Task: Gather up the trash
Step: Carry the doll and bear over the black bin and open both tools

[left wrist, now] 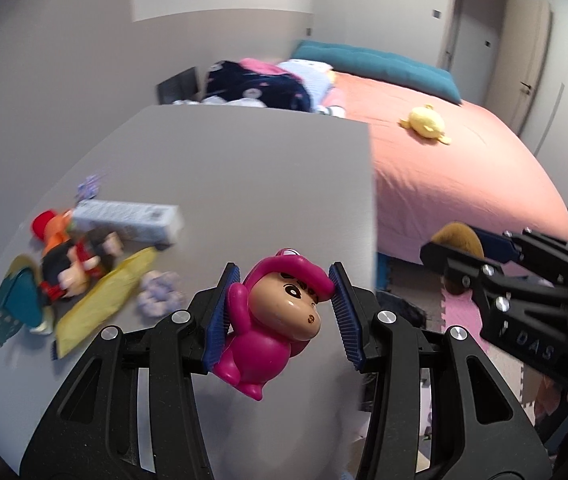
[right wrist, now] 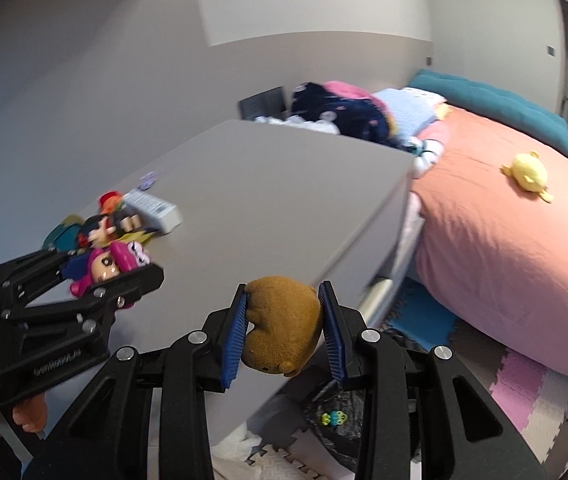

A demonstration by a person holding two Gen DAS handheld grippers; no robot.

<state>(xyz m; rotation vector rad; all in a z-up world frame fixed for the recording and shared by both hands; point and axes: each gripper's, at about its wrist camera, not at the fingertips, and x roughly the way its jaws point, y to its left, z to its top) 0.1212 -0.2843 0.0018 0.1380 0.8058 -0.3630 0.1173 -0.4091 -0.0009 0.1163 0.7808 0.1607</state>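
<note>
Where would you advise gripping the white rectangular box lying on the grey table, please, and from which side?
Grip the white box across its narrow width, near the middle of its length, coming from above. It lies flat and long on the table, so its long sides offer parallel faces. Its far side looks open, while toy figures crowd the near side and left end, so a descent from overhead probably avoids them.

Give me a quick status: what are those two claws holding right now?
Left gripper clamped on pink figurine. Right gripper clamped on brown plush toy. Other toys and wrappers on grey table. Nothing blocking.
</note>
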